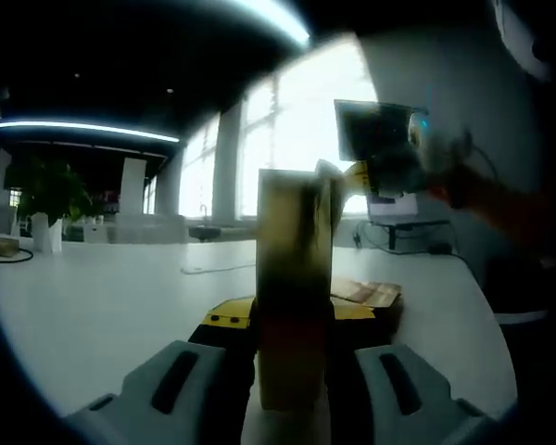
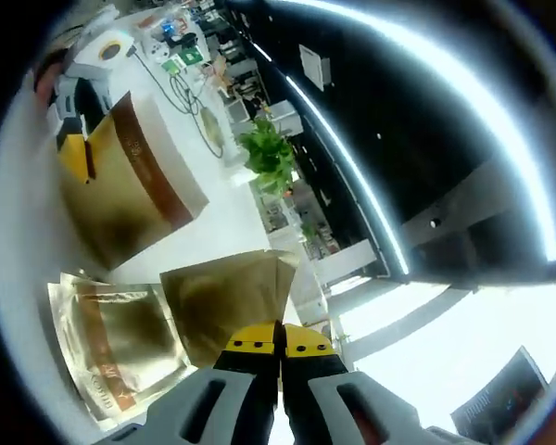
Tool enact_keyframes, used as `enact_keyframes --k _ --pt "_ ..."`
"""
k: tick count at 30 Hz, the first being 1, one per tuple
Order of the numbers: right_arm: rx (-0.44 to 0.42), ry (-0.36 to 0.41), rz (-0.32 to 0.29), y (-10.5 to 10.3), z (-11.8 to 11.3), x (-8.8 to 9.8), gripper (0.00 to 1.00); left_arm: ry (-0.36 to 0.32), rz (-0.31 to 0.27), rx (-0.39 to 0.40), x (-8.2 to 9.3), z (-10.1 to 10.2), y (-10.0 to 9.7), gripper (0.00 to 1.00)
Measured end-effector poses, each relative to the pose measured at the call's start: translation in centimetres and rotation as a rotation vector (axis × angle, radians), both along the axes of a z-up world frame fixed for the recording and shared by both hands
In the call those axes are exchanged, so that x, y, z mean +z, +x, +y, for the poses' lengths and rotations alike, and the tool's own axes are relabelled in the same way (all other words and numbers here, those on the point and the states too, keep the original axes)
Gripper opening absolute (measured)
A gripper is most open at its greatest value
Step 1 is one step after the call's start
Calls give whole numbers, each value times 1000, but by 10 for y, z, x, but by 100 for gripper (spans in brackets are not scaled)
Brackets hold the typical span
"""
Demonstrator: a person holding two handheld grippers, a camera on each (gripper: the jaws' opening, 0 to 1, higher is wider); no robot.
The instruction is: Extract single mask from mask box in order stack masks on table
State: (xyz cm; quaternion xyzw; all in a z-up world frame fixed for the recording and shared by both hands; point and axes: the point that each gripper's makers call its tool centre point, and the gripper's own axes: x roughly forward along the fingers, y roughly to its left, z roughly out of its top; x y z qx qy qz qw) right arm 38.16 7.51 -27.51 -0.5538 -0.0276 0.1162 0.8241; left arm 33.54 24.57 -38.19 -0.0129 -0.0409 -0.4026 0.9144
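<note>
Right gripper view: tool pinching mask.

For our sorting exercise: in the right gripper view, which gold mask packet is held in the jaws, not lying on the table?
The plain gold packet pinched by the right gripper; the brown-striped packet lies flat on the table.

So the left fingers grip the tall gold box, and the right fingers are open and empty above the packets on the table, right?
Not quite. The right gripper is not open and empty: in the right gripper view it is shut on a gold mask packet, held above the packets on the table. The rest holds: in the left gripper view the left gripper clamps the tall gold box.
</note>
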Motion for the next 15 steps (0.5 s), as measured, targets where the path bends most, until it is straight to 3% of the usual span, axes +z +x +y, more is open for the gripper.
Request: enact_keyframes --k 6,11,15 --pt "0 -20 30 -6 -1 -11 0 4 -4 1 0 0 0 19" --pt "13 13 68 -18 4 -22 0 5 -5 2 0 0 -1 19" --pt "20 -8 100 -29 9 -40 0 4 -4 1 0 1 0 19"
